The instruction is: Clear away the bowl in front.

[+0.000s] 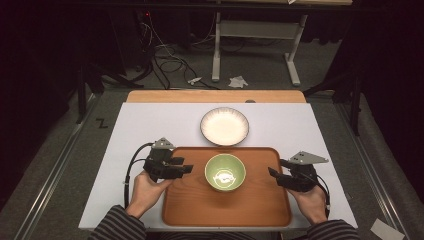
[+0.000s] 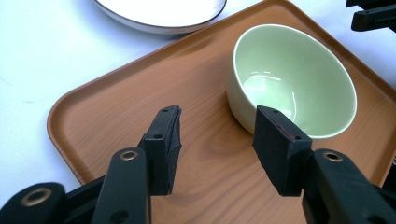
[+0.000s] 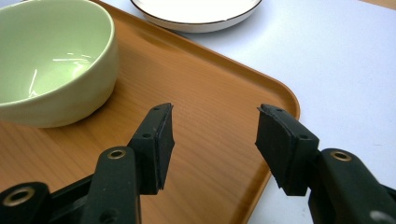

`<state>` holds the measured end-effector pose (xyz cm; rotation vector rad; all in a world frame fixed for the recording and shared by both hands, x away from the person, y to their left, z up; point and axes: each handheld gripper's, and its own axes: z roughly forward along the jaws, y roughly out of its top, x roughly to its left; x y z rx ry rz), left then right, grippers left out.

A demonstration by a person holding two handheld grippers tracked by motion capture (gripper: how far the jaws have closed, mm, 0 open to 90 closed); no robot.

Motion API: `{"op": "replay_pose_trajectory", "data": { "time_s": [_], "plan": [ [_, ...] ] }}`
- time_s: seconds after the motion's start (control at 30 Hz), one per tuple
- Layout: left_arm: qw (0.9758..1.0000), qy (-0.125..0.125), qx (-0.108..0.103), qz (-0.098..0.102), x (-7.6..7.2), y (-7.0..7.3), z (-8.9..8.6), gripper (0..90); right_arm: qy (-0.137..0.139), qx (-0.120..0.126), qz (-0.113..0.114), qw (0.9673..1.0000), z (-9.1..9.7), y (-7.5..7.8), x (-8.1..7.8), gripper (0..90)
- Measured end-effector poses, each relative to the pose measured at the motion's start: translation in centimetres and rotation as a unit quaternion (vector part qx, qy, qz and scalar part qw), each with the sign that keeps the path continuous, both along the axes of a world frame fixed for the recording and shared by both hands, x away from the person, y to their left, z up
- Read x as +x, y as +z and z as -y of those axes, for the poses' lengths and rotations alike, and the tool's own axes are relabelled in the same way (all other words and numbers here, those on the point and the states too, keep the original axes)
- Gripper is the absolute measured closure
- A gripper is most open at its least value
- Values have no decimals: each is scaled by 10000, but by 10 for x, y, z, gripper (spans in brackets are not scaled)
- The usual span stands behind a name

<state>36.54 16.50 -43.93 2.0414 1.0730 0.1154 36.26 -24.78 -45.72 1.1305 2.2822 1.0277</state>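
Your left claw [image 1: 189, 168] is hanging wide open over the left part of the tray [image 1: 190, 210], gripping nothing, and your right claw [image 1: 273, 172] is standing just as wide at the tray's right edge, also empty. The green bowl [image 1: 225, 172] is sitting upright on the tray, toward its far middle, between the two claws and touching neither; the white plate [image 1: 224, 126] is lying on the table just beyond the tray. In the left gripper view you are looking along open jaws at the bowl [image 2: 293, 79], which is close ahead on the wood [image 2: 140, 98]; in the right gripper view the bowl [image 3: 51, 65] is lying off to the left, with the tray's corner [image 3: 275, 93] ahead of the jaws. The bowl is looking like glazed ceramic, so expect it to be stiff, fairly heavy for its bulk, slick at the pads and ready to chip if knocked. Its body is probably too wide to span, so you are better off taking the rim, one pad inside and one outside the wall, and closing firmly. If the tray is what you are lifting, take its two side lips evenly, since the bowl could be sliding on that smooth surface at any tilt.
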Motion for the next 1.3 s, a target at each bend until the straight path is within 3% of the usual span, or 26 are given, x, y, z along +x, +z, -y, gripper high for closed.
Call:
{"op": "replay_pose_trajectory", "data": {
  "time_s": [0.33,0.73,0.9,1.3],
  "plan": [
    [10000,63,-18,7,-2,-3,-2,509,7,-2,-16,10000,0,0,0,479],
    [9998,128,133,-53,0,-12,-3,509,20,-23,0,10000,-1,0,-1,479],
    [9997,194,139,12,1,-12,-4,510,24,-18,-4,10000,-1,0,-1,479],
    [9990,267,326,-150,5,-24,-4,506,60,-35,-33,10000,-2,0,-1,479]
  ]
}}
